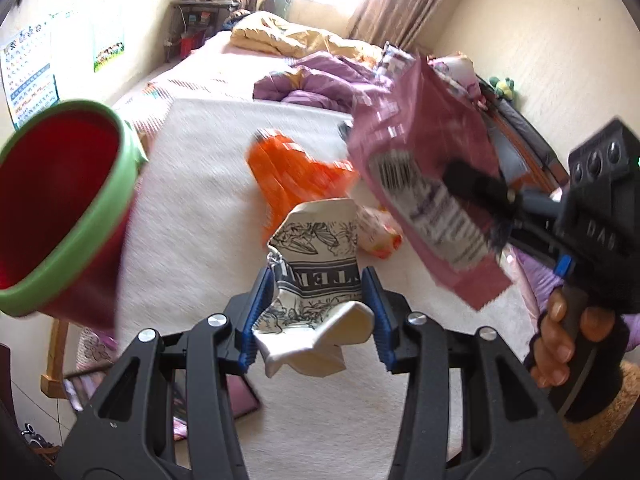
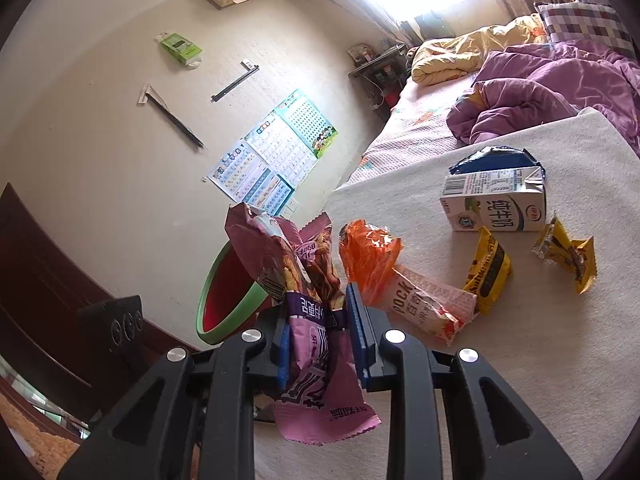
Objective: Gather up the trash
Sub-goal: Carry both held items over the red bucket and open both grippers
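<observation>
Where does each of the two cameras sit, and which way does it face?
Left wrist: on the left gripper, looking down along its fingers across the bed toward the window; shows its crumpled paper carton, plus the right gripper and hand.
Right wrist: on the right gripper, facing the wall and bed; shows its pink wrapper.
Shared: pink wrapper, red bin, orange wrapper.

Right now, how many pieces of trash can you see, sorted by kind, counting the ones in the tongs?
Snack wrappers: 6 (pink wrapper in the right tongs, orange wrapper, Pocky pack, yellow wrappers, blue wrapper)
Milk carton: 1
Crumpled paper cup in the left tongs: 1
Total: 8
</observation>
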Demonstrator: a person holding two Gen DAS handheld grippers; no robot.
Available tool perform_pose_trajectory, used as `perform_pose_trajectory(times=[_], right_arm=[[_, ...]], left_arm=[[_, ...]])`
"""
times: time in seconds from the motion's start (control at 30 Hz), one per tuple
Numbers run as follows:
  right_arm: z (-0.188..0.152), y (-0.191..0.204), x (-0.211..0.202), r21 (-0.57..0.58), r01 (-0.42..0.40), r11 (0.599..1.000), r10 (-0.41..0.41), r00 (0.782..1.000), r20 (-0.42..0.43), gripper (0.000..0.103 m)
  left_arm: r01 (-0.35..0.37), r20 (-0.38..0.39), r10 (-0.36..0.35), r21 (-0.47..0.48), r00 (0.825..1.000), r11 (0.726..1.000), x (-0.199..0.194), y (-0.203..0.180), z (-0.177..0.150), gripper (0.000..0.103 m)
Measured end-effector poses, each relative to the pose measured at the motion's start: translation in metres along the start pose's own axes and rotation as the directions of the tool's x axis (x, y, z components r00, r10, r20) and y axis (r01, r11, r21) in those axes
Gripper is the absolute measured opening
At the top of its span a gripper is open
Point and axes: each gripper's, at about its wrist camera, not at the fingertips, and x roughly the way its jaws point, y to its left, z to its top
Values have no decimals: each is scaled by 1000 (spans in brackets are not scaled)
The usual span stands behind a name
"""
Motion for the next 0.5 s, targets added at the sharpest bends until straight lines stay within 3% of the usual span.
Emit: perform_pose_trajectory(times=[0.3,0.5], right_arm=[[3,31,23,-26,-40,999,40,999,2,24],[2,47,41,-40,-61,997,61,998,-16,24]], left_arm=[[-102,118,107,-47,987,994,-39,57,34,44],[-160,153,177,-115,972,980,-59,97,38,44]])
